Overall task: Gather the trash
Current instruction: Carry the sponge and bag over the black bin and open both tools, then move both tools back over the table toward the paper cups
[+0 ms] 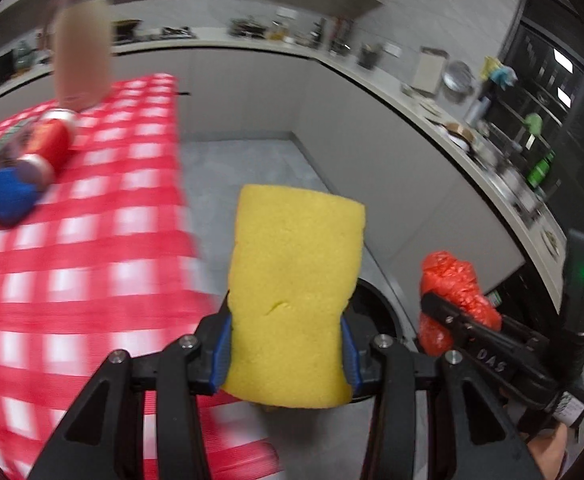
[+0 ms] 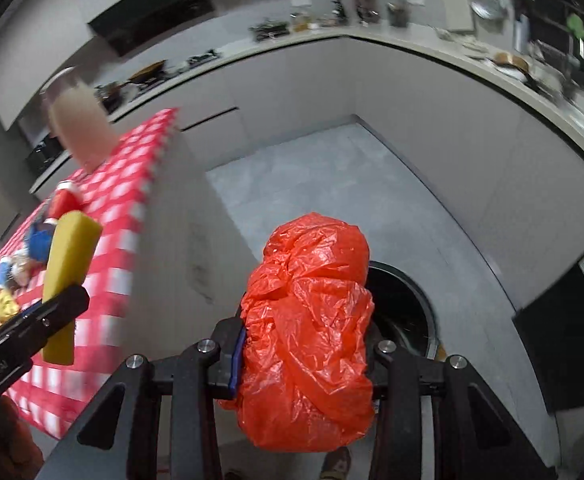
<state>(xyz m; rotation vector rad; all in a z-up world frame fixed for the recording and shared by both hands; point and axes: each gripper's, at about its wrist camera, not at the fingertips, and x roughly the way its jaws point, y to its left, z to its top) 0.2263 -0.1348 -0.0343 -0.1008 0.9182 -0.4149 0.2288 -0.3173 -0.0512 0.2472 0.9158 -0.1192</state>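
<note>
Left gripper (image 1: 286, 344) fingers clamp a yellow sponge (image 1: 292, 292) lengthwise outward; right gripper (image 2: 305, 354) fingers clamp a crumpled red bag (image 2: 307, 328).

White raised letters reading "DAS" are showing on the black finger of the right gripper (image 1: 447, 316), seen in the left wrist view at the lower right. Print on the left gripper (image 2: 58, 308) and on the red can (image 1: 50, 142) near the table's far edge is staying too blurred to read.
</note>
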